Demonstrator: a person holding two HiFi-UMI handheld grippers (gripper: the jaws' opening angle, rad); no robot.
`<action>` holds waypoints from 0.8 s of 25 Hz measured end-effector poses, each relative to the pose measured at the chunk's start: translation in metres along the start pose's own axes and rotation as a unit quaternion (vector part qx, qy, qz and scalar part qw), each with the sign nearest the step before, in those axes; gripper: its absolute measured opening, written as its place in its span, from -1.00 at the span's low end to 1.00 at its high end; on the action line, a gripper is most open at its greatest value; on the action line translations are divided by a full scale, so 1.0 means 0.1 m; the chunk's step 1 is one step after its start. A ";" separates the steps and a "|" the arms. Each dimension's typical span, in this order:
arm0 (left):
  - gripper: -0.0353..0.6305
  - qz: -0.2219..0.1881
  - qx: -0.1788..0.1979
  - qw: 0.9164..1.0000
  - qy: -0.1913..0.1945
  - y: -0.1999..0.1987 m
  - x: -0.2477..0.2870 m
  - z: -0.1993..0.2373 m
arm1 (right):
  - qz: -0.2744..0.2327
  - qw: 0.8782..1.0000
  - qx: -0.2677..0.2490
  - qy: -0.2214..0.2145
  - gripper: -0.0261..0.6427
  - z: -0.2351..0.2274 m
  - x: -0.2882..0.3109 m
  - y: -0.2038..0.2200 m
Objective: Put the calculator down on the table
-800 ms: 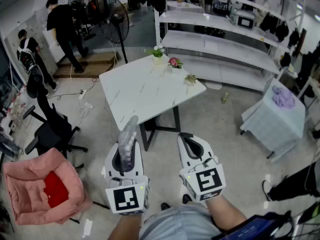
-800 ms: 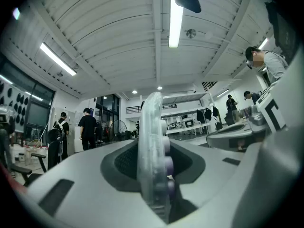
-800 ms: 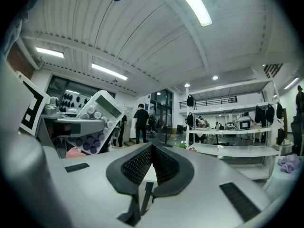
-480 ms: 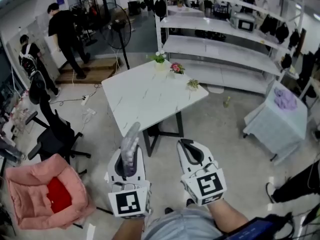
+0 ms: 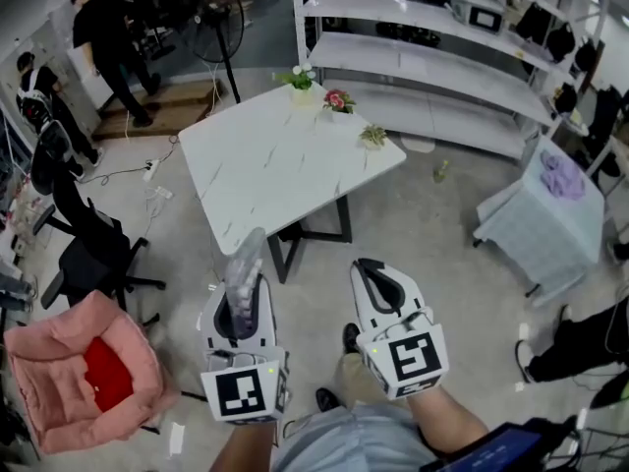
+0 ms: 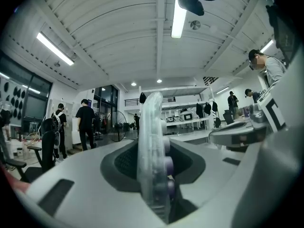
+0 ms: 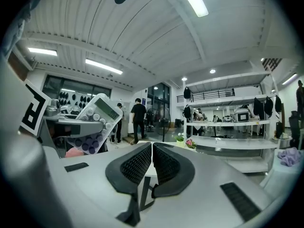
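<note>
Gripping the calculator (image 5: pixel 246 262) on edge, our left gripper (image 5: pixel 240 313) has its jaws clenched on the lower half, so the upper half stands up beyond the tips. The casing is pale and translucent, with rows of round purple keys on one face. It hangs over the floor, short of the near corner of the table (image 5: pixel 285 170), not on it.

From the left gripper view we see only the thin clear edge and a few purple keys bulging to the right. The right gripper view shows the calculator's face instead, off to its left: a grey display strip, pale keys beneath it, then purple ones. Our right gripper (image 7: pixel 152 151) has its ribbed pads closed together with nothing between them.

The table top is white with faint marbling and carries three small flower pots (image 5: pixel 339 100) along its far edge. Beyond it stand long white shelves (image 5: pixel 432 62). A pink padded seat (image 5: pixel 49 362) sits on the grey floor at left, near a black office chair (image 5: pixel 84 259) and a standing fan (image 5: pixel 211 18).
</note>
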State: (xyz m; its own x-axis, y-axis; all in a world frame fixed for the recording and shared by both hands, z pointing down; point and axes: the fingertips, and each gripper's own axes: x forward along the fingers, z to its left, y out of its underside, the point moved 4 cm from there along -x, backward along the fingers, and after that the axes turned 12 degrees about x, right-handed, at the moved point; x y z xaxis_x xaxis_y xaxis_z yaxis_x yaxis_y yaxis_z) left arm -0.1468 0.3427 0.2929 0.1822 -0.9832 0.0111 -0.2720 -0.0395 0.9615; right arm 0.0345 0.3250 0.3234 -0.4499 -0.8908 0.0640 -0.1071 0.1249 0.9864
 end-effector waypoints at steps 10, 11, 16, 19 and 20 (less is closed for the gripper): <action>-0.49 0.027 0.020 0.999 0.009 0.31 1.10 -0.13 | 0.031 0.999 0.030 -0.001 -0.87 -0.79 0.98 0.18; -0.49 0.028 0.026 0.999 0.008 0.31 1.22 -0.13 | 0.034 0.999 0.035 -0.002 -0.87 -0.87 1.09 0.18; -0.49 0.046 0.036 0.998 0.007 0.28 1.83 -0.13 | 0.042 0.998 0.052 -0.014 -0.87 -1.23 1.63 0.12; -0.49 0.045 0.048 0.998 -0.003 0.21 2.11 -0.11 | 0.044 0.997 0.057 -0.025 -0.87 -1.39 1.88 0.06; -0.49 0.047 0.050 0.998 -0.005 0.19 2.18 -0.11 | 0.044 0.997 0.058 -0.029 -0.87 -1.43 1.96 0.03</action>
State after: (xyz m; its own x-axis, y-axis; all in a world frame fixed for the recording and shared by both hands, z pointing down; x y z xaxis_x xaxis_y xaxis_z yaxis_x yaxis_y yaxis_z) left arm -0.1021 0.1292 0.3164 0.1418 -0.9852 0.0959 -0.3797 0.0353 0.9245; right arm 0.0732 0.0886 0.3608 -0.5121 -0.8480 0.1365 -0.1663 0.2538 0.9528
